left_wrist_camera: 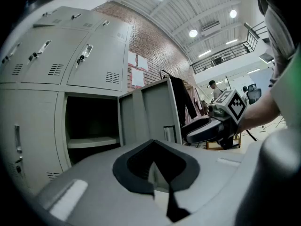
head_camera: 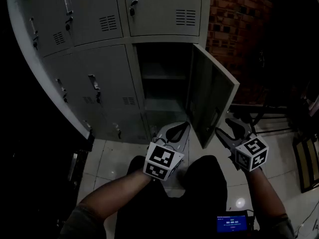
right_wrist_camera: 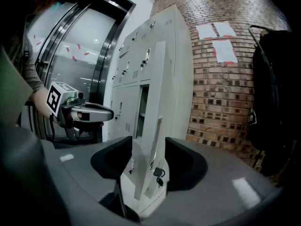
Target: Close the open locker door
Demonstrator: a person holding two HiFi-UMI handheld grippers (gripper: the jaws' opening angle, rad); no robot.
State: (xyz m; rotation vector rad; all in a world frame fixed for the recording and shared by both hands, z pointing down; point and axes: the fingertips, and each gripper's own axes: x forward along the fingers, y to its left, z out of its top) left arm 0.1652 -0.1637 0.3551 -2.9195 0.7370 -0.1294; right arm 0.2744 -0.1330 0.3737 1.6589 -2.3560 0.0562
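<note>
The grey locker bank [head_camera: 94, 49] has one lower compartment [head_camera: 162, 83] open, with its door [head_camera: 212, 96] swung out to the right. My right gripper [head_camera: 225, 128] is open just right of the door's lower outer corner. In the right gripper view the door [right_wrist_camera: 153, 117] stands edge-on in line with the gap between the spread jaws of my right gripper [right_wrist_camera: 148, 164], and the pads do not press on it. My left gripper [head_camera: 172, 131] is low in front of the opening, shut and empty. The left gripper view shows the dark compartment [left_wrist_camera: 89, 121] and the door [left_wrist_camera: 150, 112].
A brick wall [head_camera: 239, 29] stands right of the lockers, with dark hanging clothes [right_wrist_camera: 277, 93] against it. A small lock [right_wrist_camera: 159, 174] hangs from the door. A wooden frame [head_camera: 306, 163] lies on the tiled floor at the right. A blue-lit screen [head_camera: 232, 223] is at my waist.
</note>
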